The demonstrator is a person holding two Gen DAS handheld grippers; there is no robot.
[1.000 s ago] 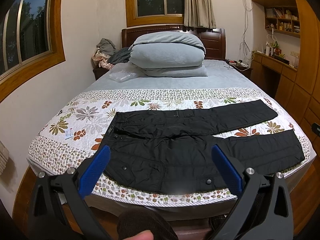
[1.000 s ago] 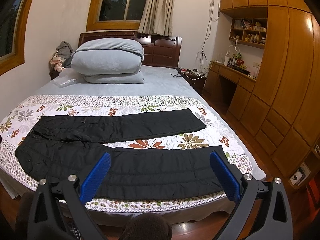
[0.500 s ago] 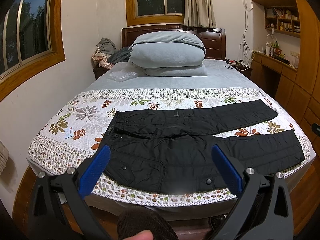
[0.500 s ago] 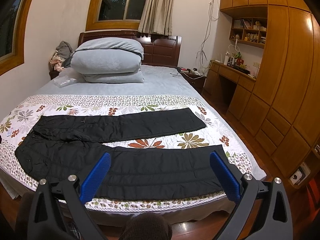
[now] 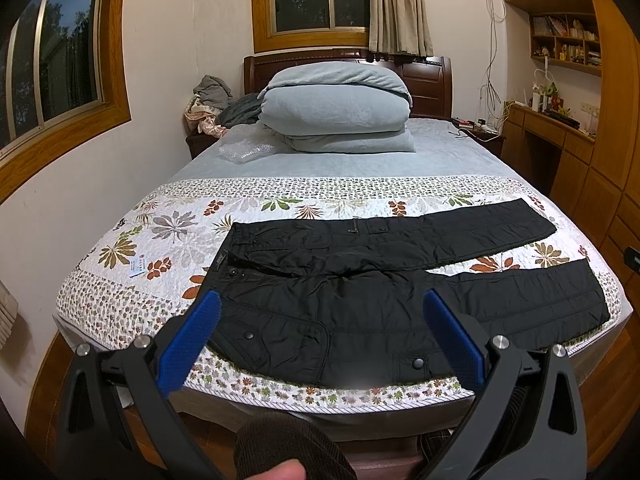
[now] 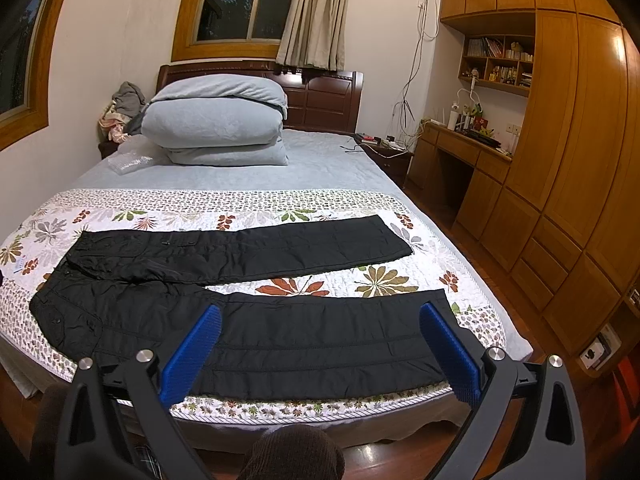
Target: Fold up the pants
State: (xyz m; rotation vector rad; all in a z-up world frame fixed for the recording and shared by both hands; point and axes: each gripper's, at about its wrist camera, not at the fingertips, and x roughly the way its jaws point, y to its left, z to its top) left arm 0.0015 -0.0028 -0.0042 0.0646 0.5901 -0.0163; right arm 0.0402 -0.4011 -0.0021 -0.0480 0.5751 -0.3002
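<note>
Black pants (image 5: 360, 300), unfolded along the bed's (image 5: 120, 308) near edge, waist left, legs splayed; left tool (image 5: 320, 328) and right tool (image 6: 318, 338) both spread, hovering, gripping nothing: best pinch near-leg waist and hem, carry onto far leg.

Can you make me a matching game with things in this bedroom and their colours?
Things:
1. pants
2. folded blanket
3. pads on the tongs
4. cupboards

Colours:
A. blue
B. brown wood
C. black
D. pale grey-blue

Pairs: 1-C, 2-D, 3-A, 4-B
</note>
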